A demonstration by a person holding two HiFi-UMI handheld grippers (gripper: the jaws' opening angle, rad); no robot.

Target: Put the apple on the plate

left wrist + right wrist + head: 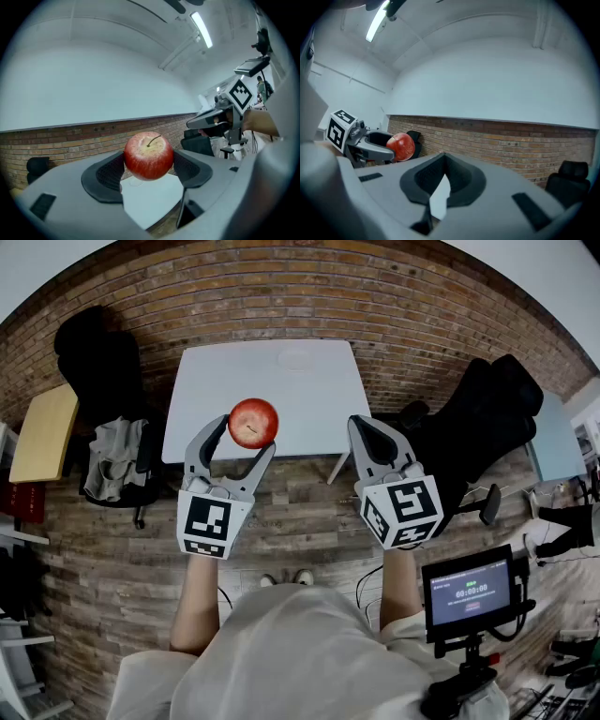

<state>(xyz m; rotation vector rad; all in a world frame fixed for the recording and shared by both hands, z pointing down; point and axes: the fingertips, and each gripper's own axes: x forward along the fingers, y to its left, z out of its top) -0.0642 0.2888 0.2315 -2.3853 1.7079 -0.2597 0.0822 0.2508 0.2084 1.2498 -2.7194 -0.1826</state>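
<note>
Head view: the left gripper (246, 433) clasps a red apple (253, 422) between its widely spread jaws, held in the air over the near edge of a white table (206, 390). Left gripper view shows both dark pads (105, 172) pressing the apple's sides, its stem pointing up. A faint, clear round plate (298, 357) lies well apart near the table's far edge. The right gripper (364, 427) hangs beside the left with its jaws clenched together at the tips on nothing. A black chair (487, 413) stands to the right of the table.
</note>
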